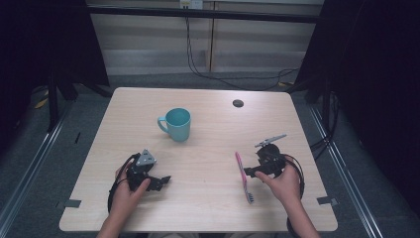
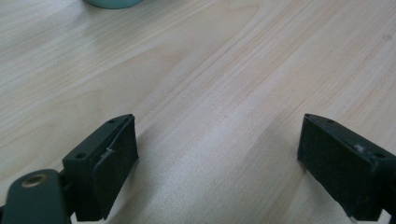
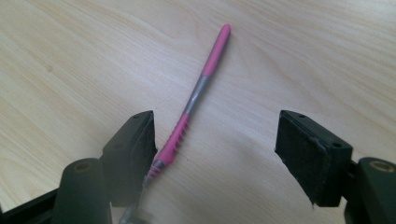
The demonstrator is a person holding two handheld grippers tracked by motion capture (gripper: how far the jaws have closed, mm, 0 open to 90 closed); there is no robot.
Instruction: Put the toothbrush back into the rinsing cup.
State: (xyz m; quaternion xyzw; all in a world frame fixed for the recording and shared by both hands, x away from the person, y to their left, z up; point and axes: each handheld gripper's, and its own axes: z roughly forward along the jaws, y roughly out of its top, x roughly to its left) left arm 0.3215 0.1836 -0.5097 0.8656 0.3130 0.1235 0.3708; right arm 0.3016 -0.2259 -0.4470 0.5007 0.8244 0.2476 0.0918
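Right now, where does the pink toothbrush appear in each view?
High view: pink toothbrush lies right of centre, beside the right claw.
Left gripper view: not in it.
Right gripper view: toothbrush runs diagonally from bottom centre up.
Shared landmark: the wooden table.

1. My table (image 1: 208, 163) is a pale wood-grain top with rounded corners, standing on grey floor (image 1: 74, 124)
2. A teal mug (image 1: 176, 124) stands upright on it toward the far middle, handle to the left in the high view
3. A pink toothbrush (image 1: 243, 176) lies flat at the near right, bristle end toward me
4. A small dark round cap (image 1: 238, 103) sits in the top near the far edge
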